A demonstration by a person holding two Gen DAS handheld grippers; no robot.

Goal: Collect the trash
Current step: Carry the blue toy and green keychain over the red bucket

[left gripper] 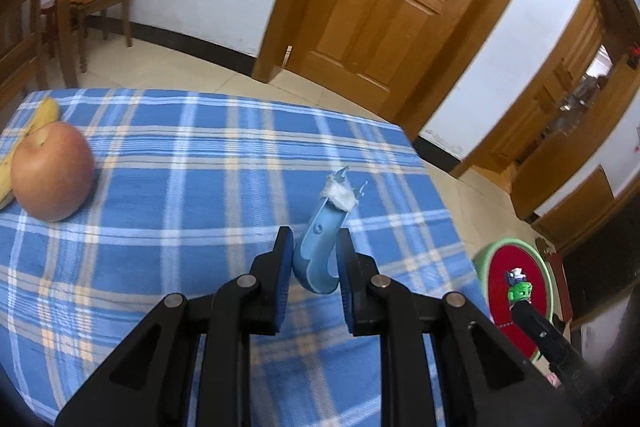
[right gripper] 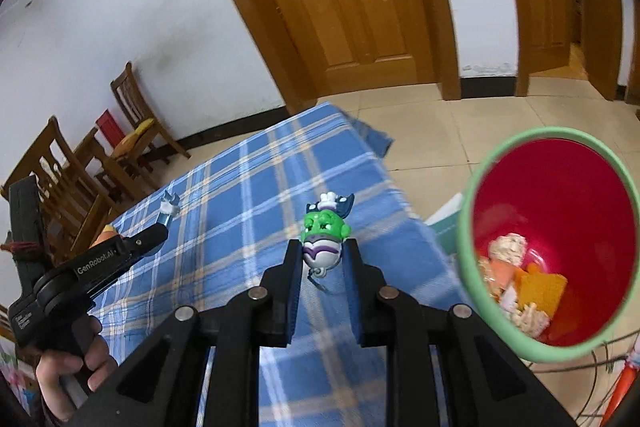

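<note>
one blue hook (left gripper: pixel 318 255), wad-tipped, stands clamped in the left hand-held gripper (left gripper: pixel 314 259) over the worktop (left gripper: pixel 180 163); it looks light, stiff and slick, best held at its thick curve. one apple (left gripper: pixel 52 171), one banana (left gripper: pixel 36 123) beside.

right view: one green toy (right gripper: pixel 325 241) pinched by the right hand-held gripper (right gripper: pixel 323 255), likely light, hard; one bin (right gripper: pixel 476 195) nearby.

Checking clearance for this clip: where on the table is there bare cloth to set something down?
Most of the checked tablecloth is bare, from the apple across to the far and right edges. It is crowded only at the left edge, where apple and banana sit together.
</note>
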